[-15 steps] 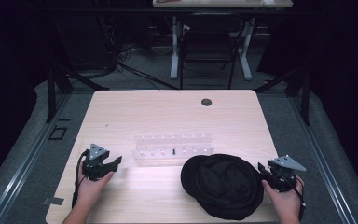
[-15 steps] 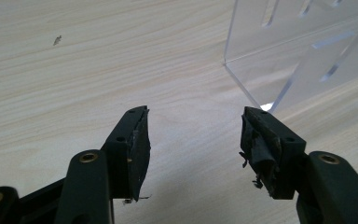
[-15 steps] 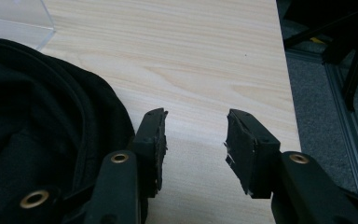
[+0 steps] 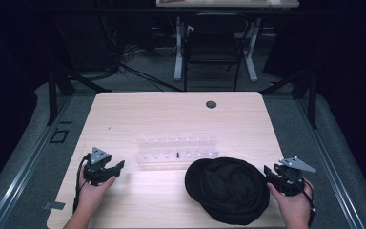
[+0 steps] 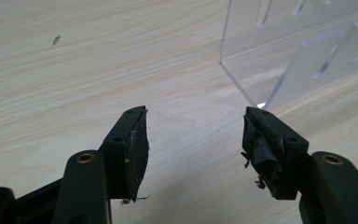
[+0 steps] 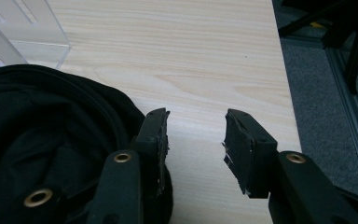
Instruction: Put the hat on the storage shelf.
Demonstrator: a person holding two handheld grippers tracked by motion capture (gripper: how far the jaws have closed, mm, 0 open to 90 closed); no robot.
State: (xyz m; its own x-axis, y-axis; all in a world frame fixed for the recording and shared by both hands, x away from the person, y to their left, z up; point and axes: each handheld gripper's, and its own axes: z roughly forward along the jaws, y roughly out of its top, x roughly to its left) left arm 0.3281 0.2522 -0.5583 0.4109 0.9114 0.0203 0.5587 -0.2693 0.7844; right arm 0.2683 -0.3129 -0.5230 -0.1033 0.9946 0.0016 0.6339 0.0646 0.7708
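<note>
The big, pale wooden table [image 4: 124, 114] was smooth and flat. Near its front edge lay the soft, round black cloth cap [image 4: 228, 190], floppy and full of folds. Just behind it stood the clear plastic rack with little slots [image 4: 177, 151], hard and shiny. The right gripper [image 6: 193, 140] sat just beside the cap's right edge, its jaws partly open and holding nothing. The left gripper [image 5: 193, 140] waited near the rack's left end, jaws wide apart and also empty. The job looked only just begun. Next, I think the right gripper should slide onto the cap's edge and pinch the soft cloth.
</note>
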